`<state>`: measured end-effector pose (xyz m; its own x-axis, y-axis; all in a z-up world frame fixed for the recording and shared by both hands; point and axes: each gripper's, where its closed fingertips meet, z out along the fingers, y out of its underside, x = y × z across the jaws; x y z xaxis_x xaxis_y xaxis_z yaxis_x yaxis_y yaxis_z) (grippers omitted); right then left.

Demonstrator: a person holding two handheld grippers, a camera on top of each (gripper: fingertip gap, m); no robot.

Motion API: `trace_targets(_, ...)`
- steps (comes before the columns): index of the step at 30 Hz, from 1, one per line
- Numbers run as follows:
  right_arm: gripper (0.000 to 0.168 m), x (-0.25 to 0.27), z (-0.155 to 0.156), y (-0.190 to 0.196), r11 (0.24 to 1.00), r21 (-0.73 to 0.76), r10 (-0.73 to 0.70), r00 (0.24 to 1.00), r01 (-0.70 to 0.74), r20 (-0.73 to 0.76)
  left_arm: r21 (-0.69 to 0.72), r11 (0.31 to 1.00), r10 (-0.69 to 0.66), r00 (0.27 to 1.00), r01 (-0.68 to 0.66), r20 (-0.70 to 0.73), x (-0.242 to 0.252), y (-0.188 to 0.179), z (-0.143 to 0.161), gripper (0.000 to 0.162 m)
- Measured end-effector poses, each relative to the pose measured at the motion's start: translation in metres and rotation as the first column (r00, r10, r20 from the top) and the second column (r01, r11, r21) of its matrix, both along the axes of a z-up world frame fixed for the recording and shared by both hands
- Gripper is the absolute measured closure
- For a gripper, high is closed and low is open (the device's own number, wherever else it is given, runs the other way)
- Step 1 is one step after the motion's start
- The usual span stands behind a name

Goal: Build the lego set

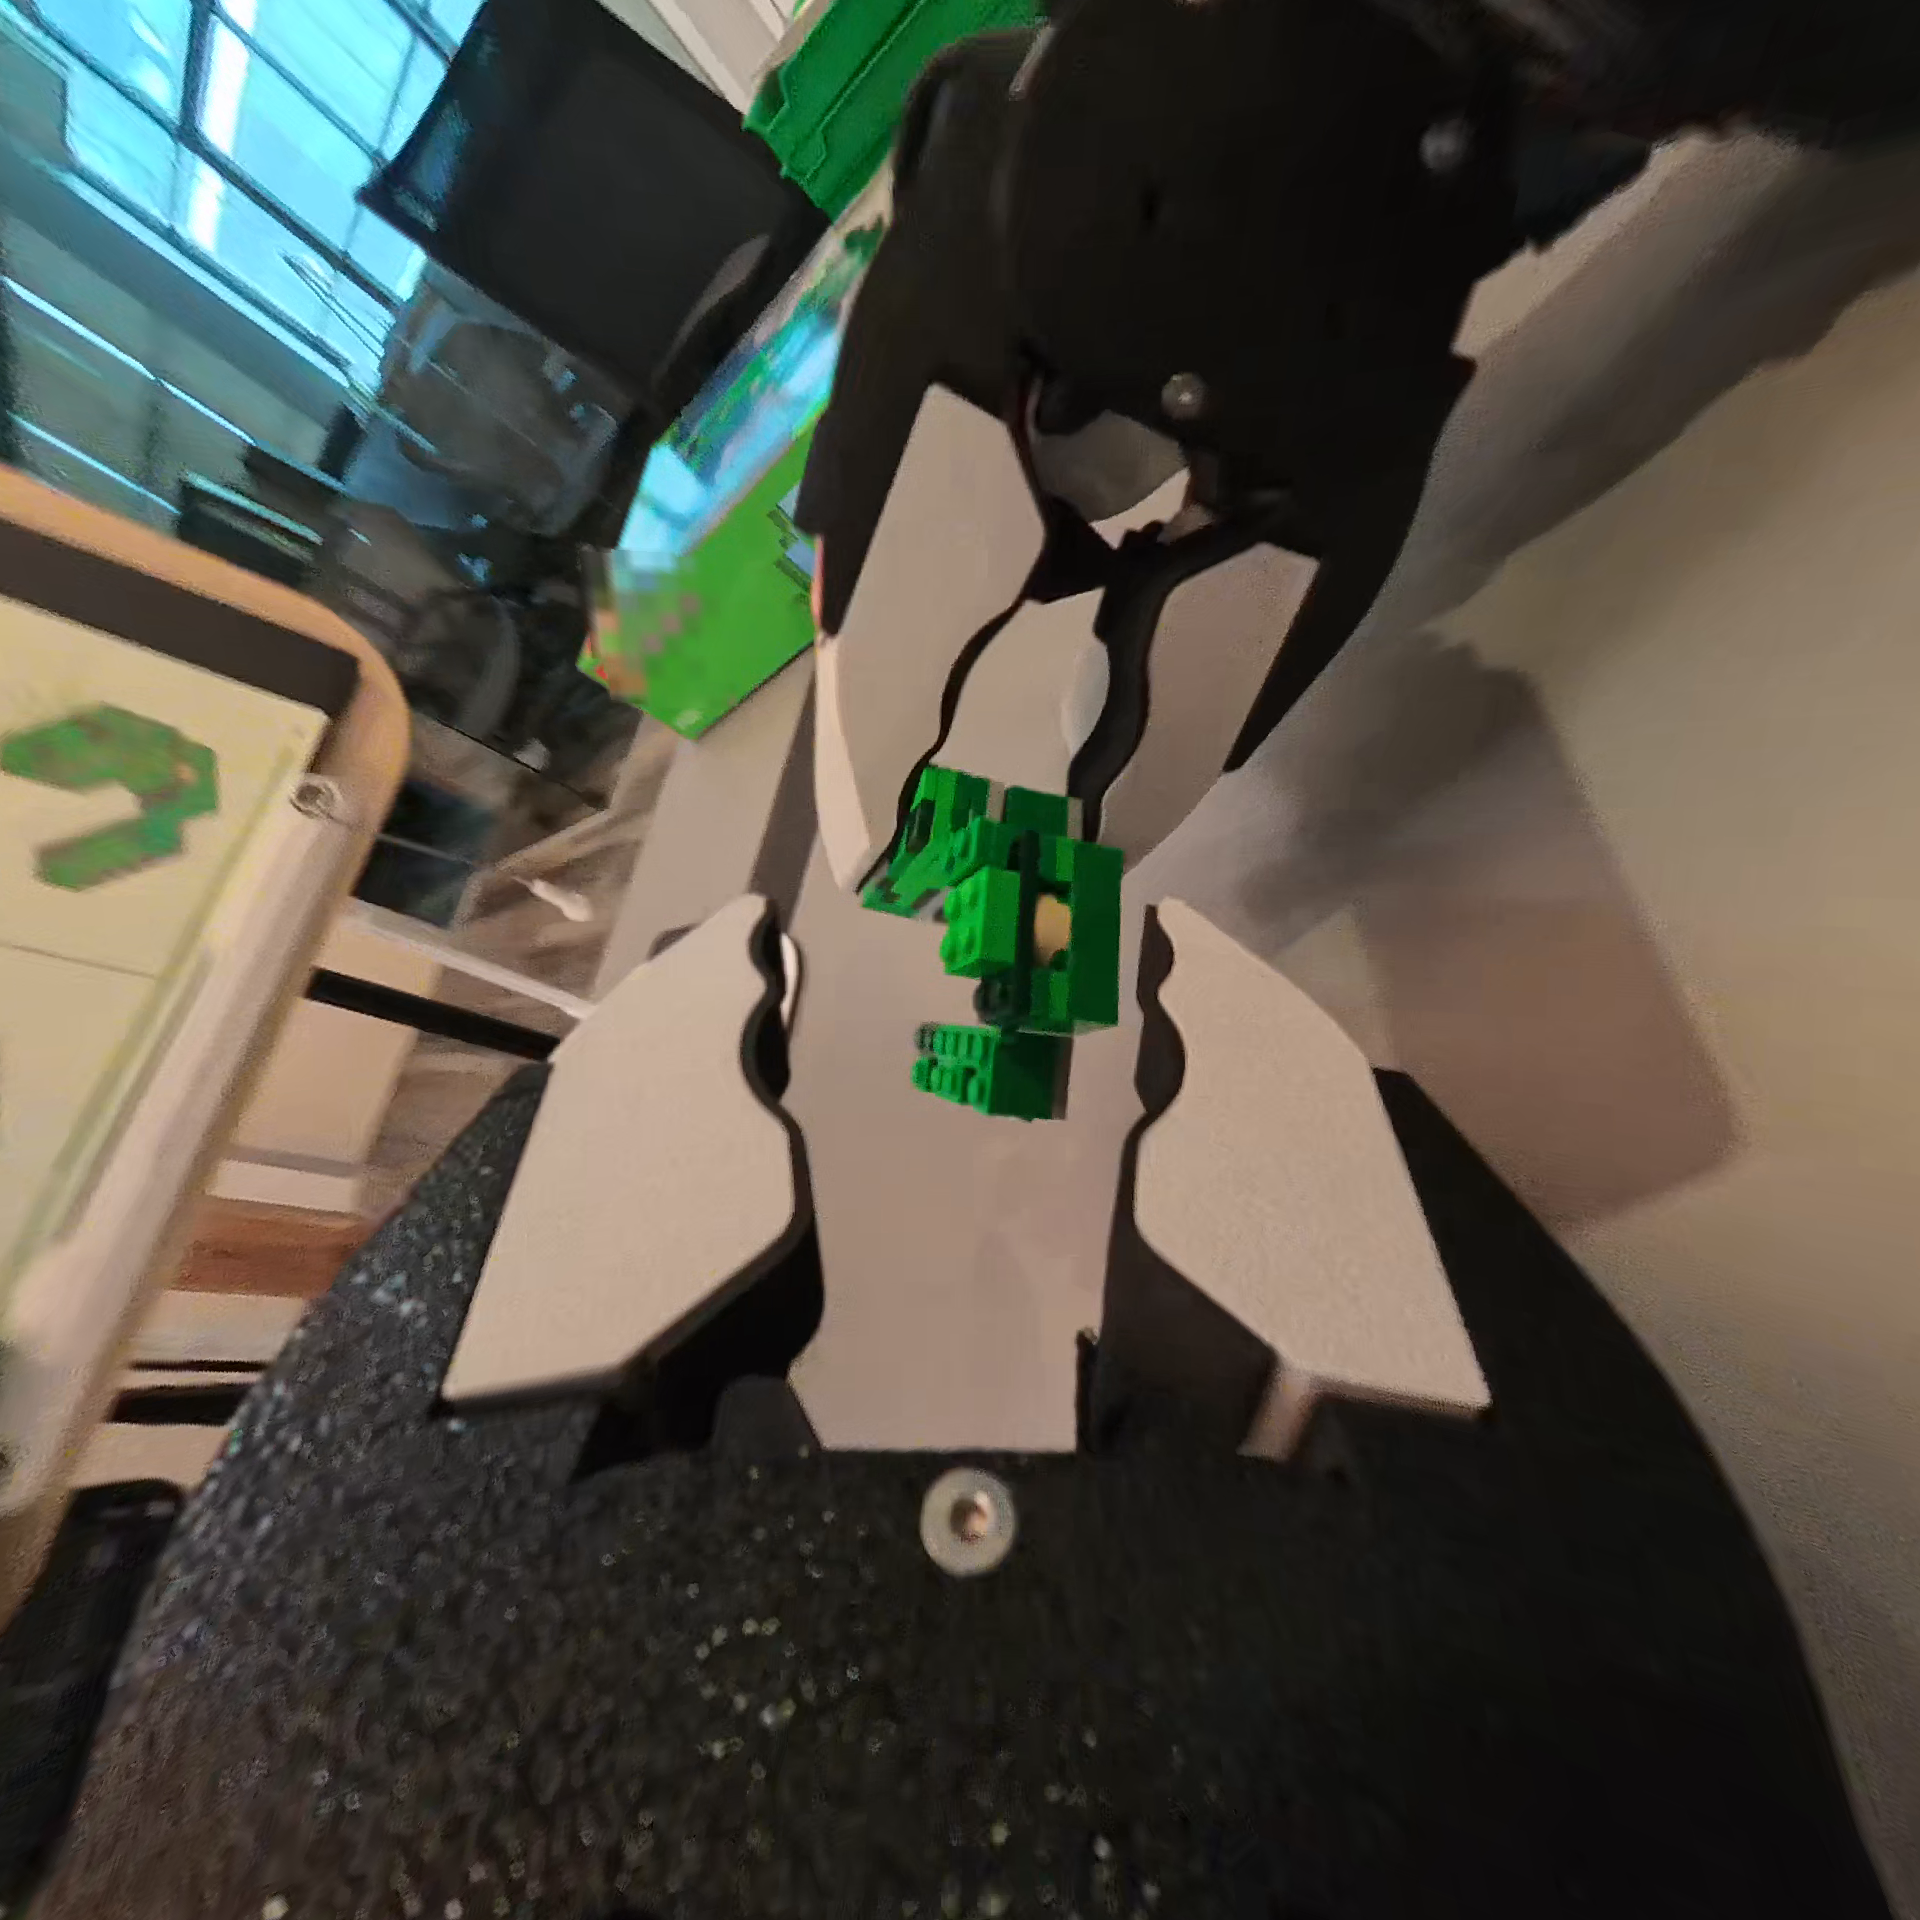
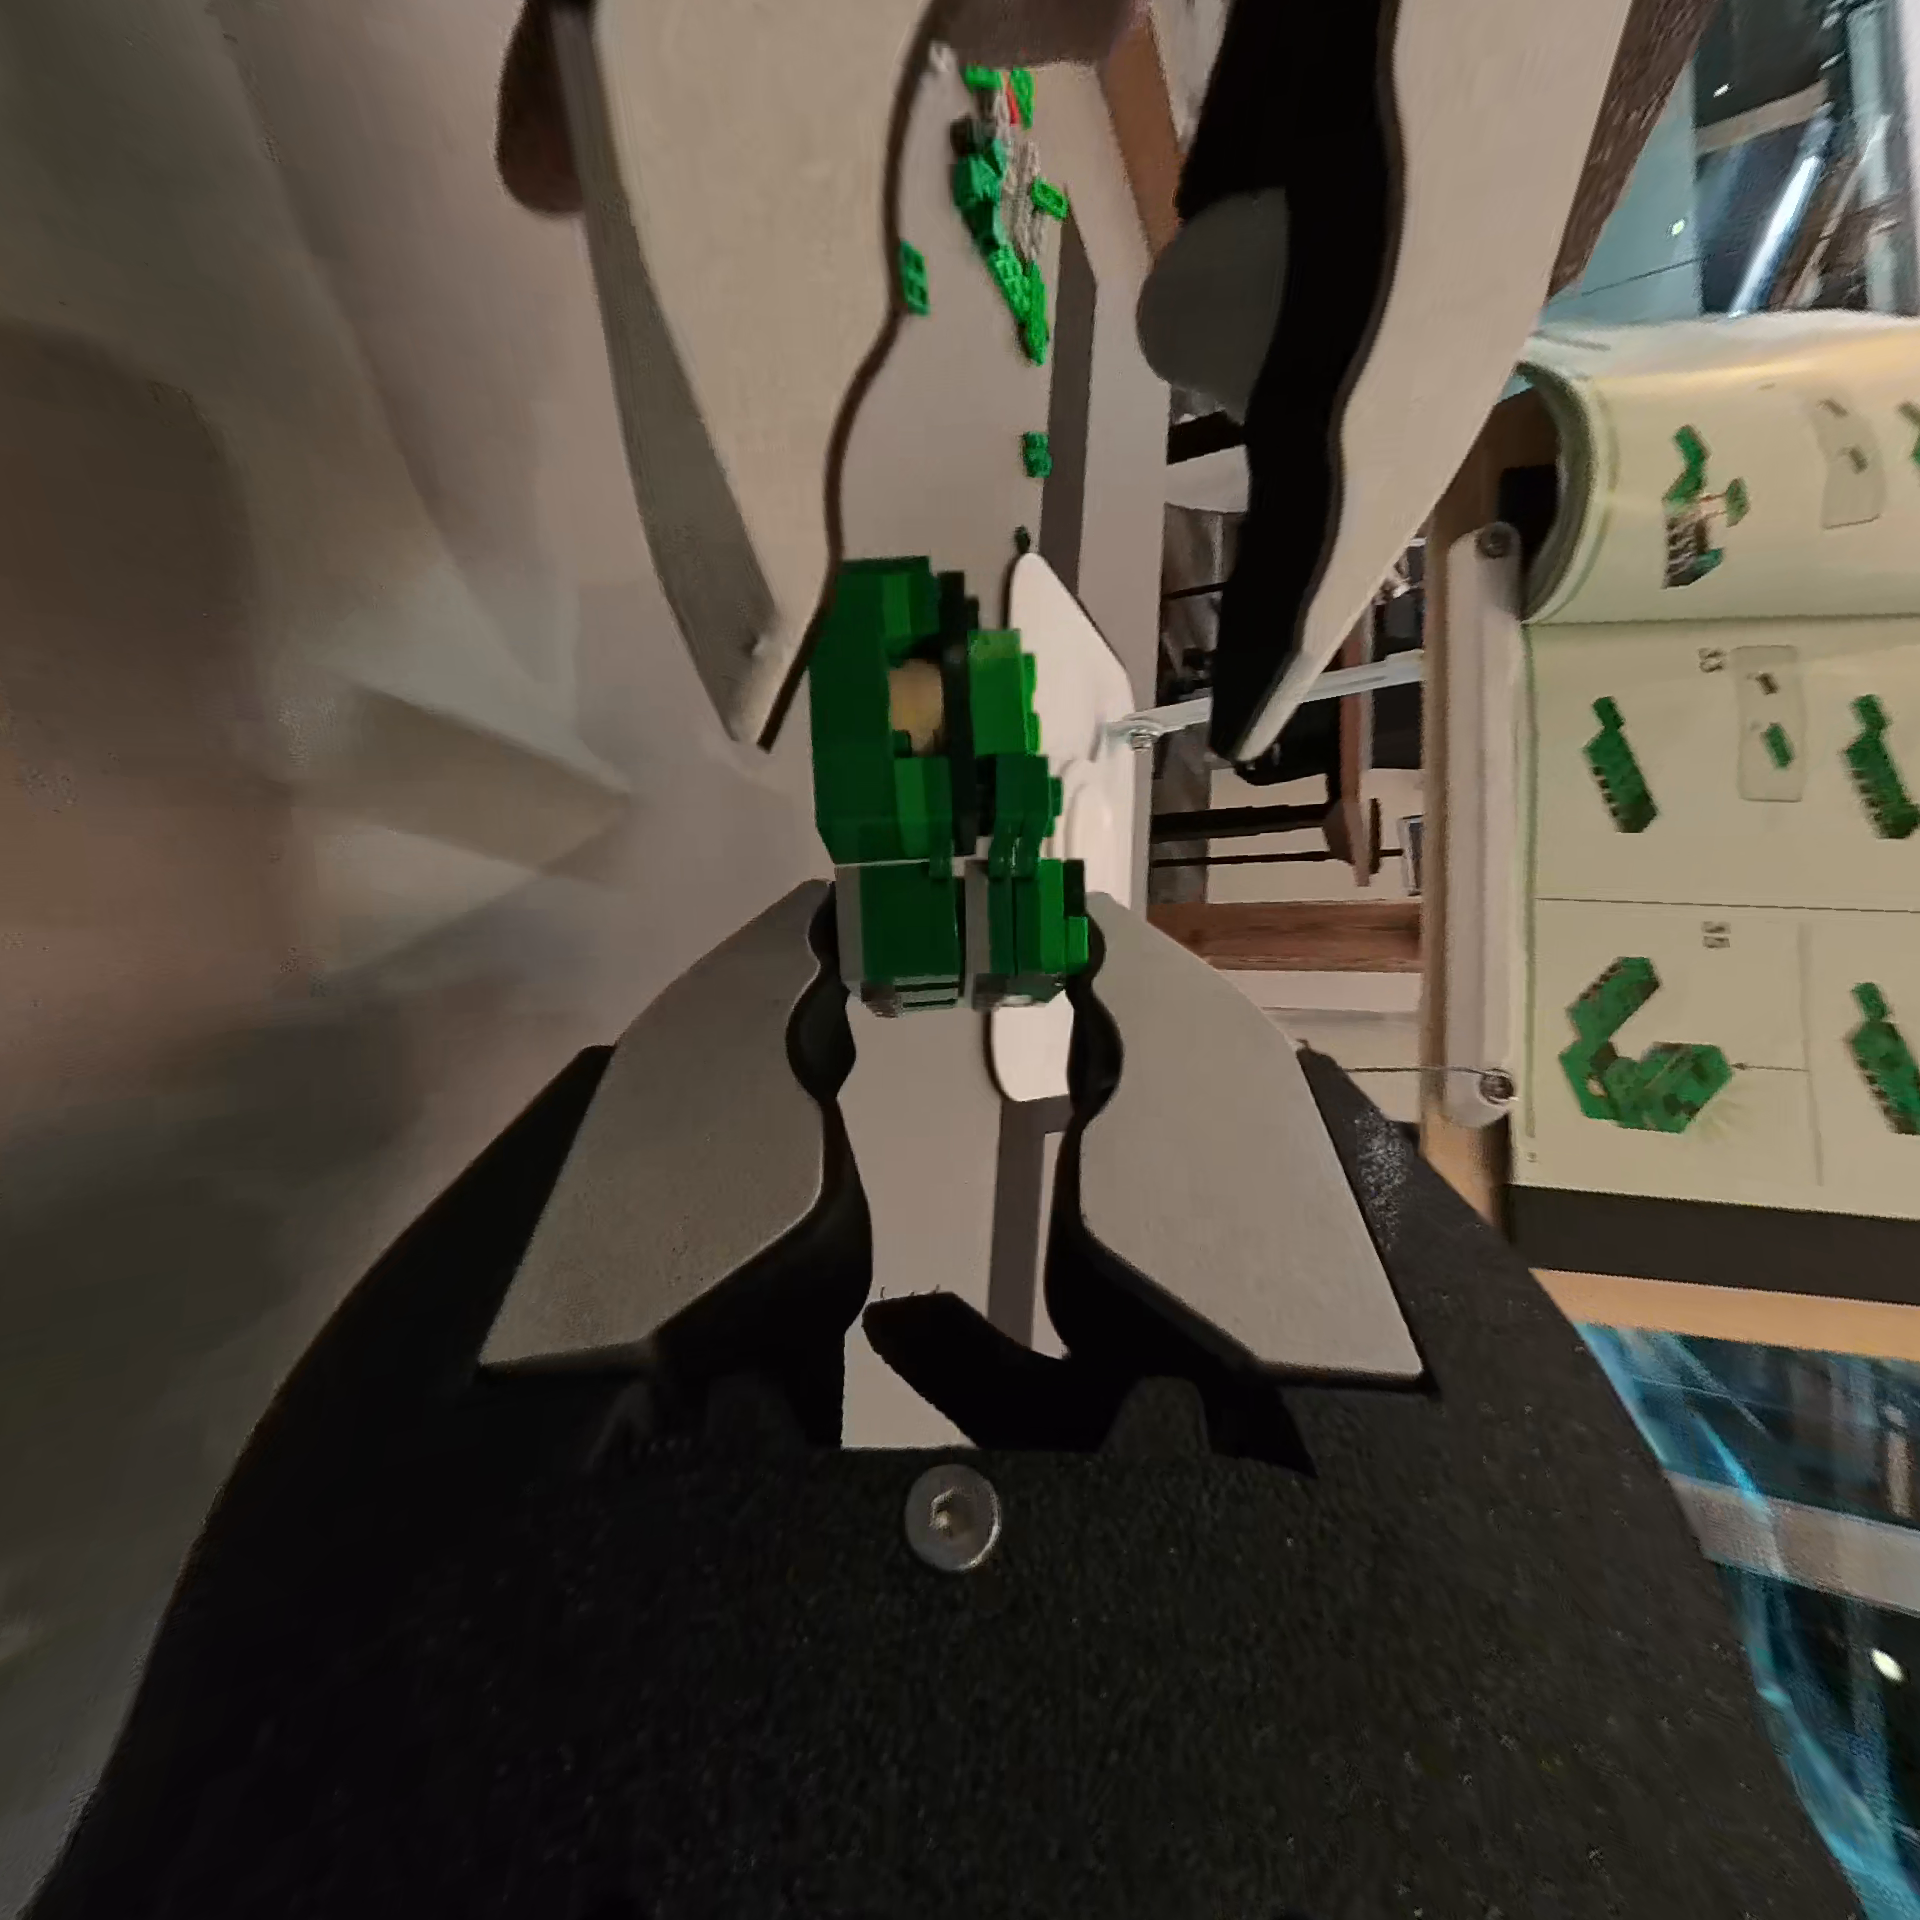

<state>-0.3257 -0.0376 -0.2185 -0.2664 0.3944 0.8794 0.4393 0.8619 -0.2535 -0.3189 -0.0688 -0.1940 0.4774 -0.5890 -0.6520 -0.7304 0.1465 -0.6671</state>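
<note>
A green lego assembly (image 2: 914, 769) with a tan piece in its middle is held in the air over the white table (image 2: 312, 520). My right gripper (image 2: 956, 914) is shut on the assembly's lower end. In the left wrist view the right gripper (image 1: 977, 821) comes in from the top and holds the assembly (image 1: 1029, 935) by its far end. My left gripper (image 1: 961, 925) is open, one finger on each side of the assembly's free end. In the right wrist view the left gripper (image 2: 1003, 738) straddles the assembly's top; whether a finger touches it I cannot tell.
An open instruction booklet (image 2: 1714, 831) rests on a wooden stand at the right; it also shows in the left wrist view (image 1: 125, 800). Several loose green bricks (image 2: 1008, 208) lie on the table beyond. A green set box (image 1: 727, 561) and a green crate (image 1: 873, 94) stand farther back.
</note>
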Motion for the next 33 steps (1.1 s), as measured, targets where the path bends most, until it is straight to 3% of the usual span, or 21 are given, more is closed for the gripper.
trace_targets(1, 0.130, 0.000, -0.002, -0.001, 1.000, -0.020, 0.001, 1.000, 0.000, 0.011, 0.033, 0.999, -0.009, 0.999, 0.010, -0.034, 0.002, -0.001, -0.001, 0.099)
trace_targets(8, 0.130, 0.002, -0.006, -0.010, 0.991, -0.130, 0.020, 0.998, -0.012, 0.058, 0.073, 0.993, -0.087, 0.992, 0.094, -0.093, 0.013, -0.008, -0.008, 0.129)
trace_targets(16, 0.130, 0.006, -0.006, -0.015, 0.984, -0.180, 0.032, 0.994, -0.013, 0.103, 0.064, 0.989, -0.131, 0.990, 0.134, -0.057, 0.016, -0.013, -0.006, 0.132)
trace_targets(25, 0.129, 0.004, -0.006, -0.014, 0.994, -0.104, -0.022, 0.993, 0.034, 0.114, 0.043, 0.991, -0.125, 0.990, 0.128, -0.057, 0.012, -0.014, -0.007, 0.132)
trace_targets(33, 0.129, 0.007, -0.002, -0.010, 0.991, -0.109, -0.062, 0.988, 0.078, 0.145, 0.020, 0.993, -0.113, 0.992, 0.113, 0.052, 0.015, -0.011, -0.004, 0.129)
